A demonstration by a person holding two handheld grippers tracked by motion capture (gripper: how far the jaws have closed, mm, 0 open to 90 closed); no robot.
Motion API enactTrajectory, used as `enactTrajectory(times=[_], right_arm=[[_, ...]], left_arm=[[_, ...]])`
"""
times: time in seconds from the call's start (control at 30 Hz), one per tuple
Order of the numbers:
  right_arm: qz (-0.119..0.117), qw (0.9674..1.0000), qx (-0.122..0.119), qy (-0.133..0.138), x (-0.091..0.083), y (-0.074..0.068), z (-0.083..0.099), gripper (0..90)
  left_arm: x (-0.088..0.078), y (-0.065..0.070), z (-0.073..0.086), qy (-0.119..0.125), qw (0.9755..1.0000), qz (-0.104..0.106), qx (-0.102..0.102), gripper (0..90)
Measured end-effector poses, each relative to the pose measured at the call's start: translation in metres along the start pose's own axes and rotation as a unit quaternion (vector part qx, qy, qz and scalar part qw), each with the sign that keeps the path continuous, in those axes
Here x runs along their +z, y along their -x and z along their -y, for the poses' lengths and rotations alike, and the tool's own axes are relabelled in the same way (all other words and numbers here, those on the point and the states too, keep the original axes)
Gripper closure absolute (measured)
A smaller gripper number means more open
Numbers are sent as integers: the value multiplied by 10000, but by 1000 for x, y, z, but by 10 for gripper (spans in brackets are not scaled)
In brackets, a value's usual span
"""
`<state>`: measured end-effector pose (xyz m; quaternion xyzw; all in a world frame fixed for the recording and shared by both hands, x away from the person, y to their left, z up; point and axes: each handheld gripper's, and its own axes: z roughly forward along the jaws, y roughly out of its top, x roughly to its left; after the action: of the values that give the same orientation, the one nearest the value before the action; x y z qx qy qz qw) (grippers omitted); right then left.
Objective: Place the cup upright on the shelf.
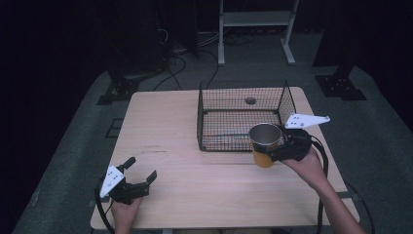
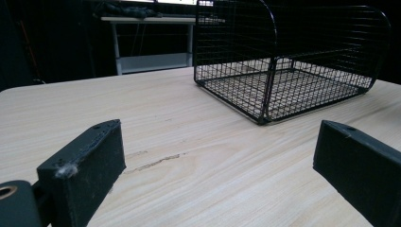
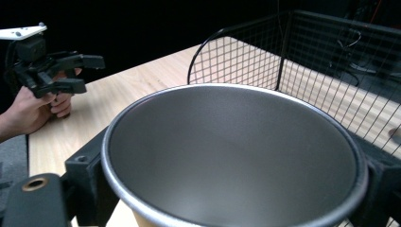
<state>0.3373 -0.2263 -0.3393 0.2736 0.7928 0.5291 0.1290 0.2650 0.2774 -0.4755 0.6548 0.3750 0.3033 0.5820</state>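
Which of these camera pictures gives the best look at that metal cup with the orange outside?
The high view: there the cup shows whole, steel rim and orange wall, held by the right gripper beside the wire basket. The right gripper view gives the cup's steel inside, close up. The left gripper view looks at the basket and table instead.

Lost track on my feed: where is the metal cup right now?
In the high view the cup is at the table's right side, clamped in the right gripper, just in front of the wire basket, near its front right corner.
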Motion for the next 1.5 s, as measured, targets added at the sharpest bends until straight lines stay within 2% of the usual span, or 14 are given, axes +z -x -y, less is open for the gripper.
enactTrajectory(times=[0.53,0.7,1.1,1.5], right_arm=[[-78,9999,-143,-10,10,19,-48,108],[-35,9997,-247,-61,15,23,-64,108],[-83,9994,-291,-150,27,35,-87,108],[-110,9982,-340,-479,60,52,-104,108]], left_arm=[[0,-1,0,14,10000,4,-26,23],[0,-1,0,11,10000,8,-23,23],[0,-1,0,13,10000,17,-43,23],[0,-1,0,13,10000,27,-52,23]])
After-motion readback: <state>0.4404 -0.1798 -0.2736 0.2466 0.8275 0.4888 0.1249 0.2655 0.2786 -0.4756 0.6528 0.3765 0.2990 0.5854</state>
